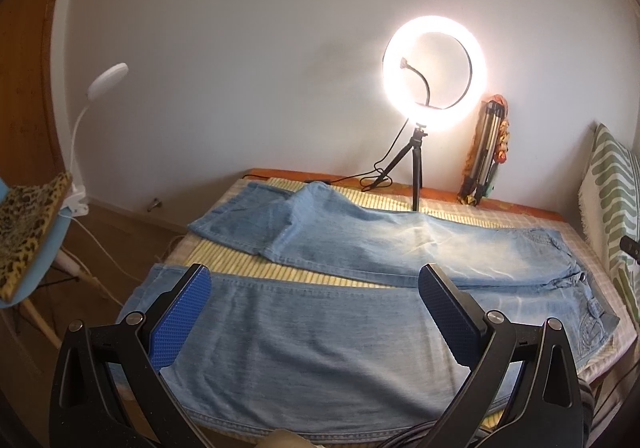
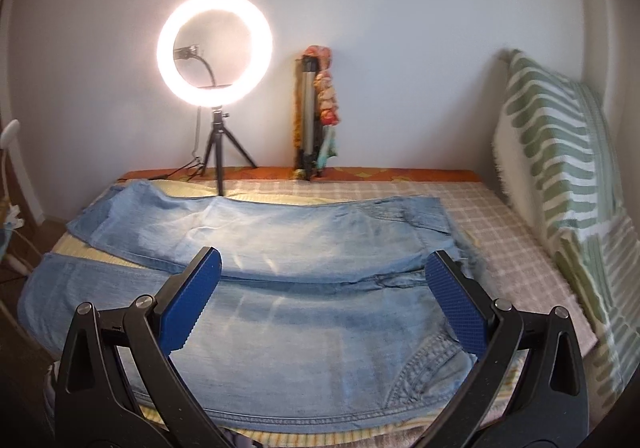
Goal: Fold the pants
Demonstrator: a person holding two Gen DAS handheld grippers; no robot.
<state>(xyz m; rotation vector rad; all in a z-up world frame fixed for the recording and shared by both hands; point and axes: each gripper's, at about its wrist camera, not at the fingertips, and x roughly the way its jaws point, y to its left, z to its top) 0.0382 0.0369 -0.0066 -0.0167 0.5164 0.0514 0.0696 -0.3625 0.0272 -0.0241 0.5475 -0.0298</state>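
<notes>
Light blue jeans (image 1: pixel 320 344) lie spread flat on the bed, legs pointing left and waist at the right, with the two legs parted in a V. They also show in the right wrist view (image 2: pixel 304 328). My left gripper (image 1: pixel 314 280) is open and empty, hovering above the near leg. My right gripper (image 2: pixel 324 264) is open and empty, hovering above the near side of the hip, close to the stitched back pocket (image 2: pixel 428 368).
A lit ring light on a small tripod (image 1: pixel 434 83) stands at the bed's far edge, with a folded tripod (image 1: pixel 484 151) beside it against the wall. A green patterned pillow (image 2: pixel 560 175) leans at the right. A chair with a clip lamp (image 1: pixel 36 232) stands left.
</notes>
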